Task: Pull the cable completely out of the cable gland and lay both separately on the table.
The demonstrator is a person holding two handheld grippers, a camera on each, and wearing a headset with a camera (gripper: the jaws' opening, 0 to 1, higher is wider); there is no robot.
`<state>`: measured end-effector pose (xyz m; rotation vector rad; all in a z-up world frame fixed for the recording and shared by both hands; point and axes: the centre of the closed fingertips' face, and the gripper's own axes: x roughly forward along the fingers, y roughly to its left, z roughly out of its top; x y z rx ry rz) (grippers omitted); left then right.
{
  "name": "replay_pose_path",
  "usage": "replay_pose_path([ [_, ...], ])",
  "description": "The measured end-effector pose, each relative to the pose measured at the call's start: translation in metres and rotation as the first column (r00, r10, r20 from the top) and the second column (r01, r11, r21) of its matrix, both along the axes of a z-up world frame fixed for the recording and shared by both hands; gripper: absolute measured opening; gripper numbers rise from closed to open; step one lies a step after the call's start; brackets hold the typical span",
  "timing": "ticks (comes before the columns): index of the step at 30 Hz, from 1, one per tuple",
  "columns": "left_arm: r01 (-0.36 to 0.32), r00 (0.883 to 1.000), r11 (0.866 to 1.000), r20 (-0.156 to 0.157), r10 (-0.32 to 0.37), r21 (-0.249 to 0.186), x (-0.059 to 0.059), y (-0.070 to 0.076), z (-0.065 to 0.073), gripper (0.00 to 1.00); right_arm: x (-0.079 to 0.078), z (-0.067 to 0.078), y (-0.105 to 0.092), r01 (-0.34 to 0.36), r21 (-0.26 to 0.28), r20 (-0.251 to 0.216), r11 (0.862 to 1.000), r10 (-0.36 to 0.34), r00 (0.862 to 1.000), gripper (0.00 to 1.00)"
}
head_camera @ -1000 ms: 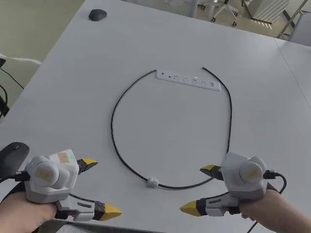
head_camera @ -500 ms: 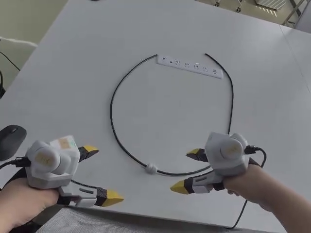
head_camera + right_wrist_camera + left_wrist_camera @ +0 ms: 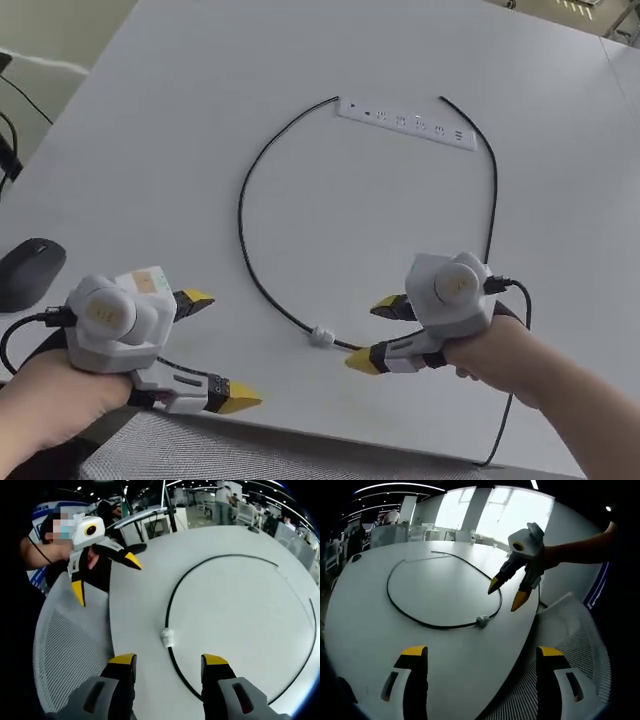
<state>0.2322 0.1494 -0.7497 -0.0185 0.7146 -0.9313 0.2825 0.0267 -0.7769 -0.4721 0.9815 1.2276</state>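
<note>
Two grippers flank the white cable gland [image 3: 321, 336], which sits threaded on the black cable [image 3: 240, 222] close to the near edge of the table [image 3: 130, 150]. The right gripper [image 3: 372, 333] hovers just right of the gland, its jaws spread and holding nothing, tips pointed toward it. The left gripper [image 3: 218, 350] hangs well left of the gland, over the table's edge, jaws likewise wide apart and empty. Beyond the gland the cable sweeps out in a broad loop, both ends reaching a white power strip [image 3: 405, 123] on the far side, with open tabletop inside the loop. A dark mouse [image 3: 28, 272] lies far left of the gland, by the left edge. A grey mesh chair seat [image 3: 150, 455] shows below the near edge.
</note>
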Motion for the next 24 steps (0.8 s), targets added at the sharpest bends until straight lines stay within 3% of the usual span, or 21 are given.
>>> replay_pose_path([
  [13, 0.016, 0.999, 1.0, -0.028, -0.016, -0.001, -0.002, -0.001, -0.01, 0.89, -0.005, -0.018, 0.017, -0.073, -0.023, -0.022, 0.997, 0.073, 0.997, 0.39],
  [24, 0.018, 0.999, 1.0, -0.037, -0.018, -0.009, -0.004, -0.002, -0.009, 0.88, -0.005, -0.032, 0.023, -0.115, -0.05, -0.039, 0.992, 0.113, 0.993, 0.29],
])
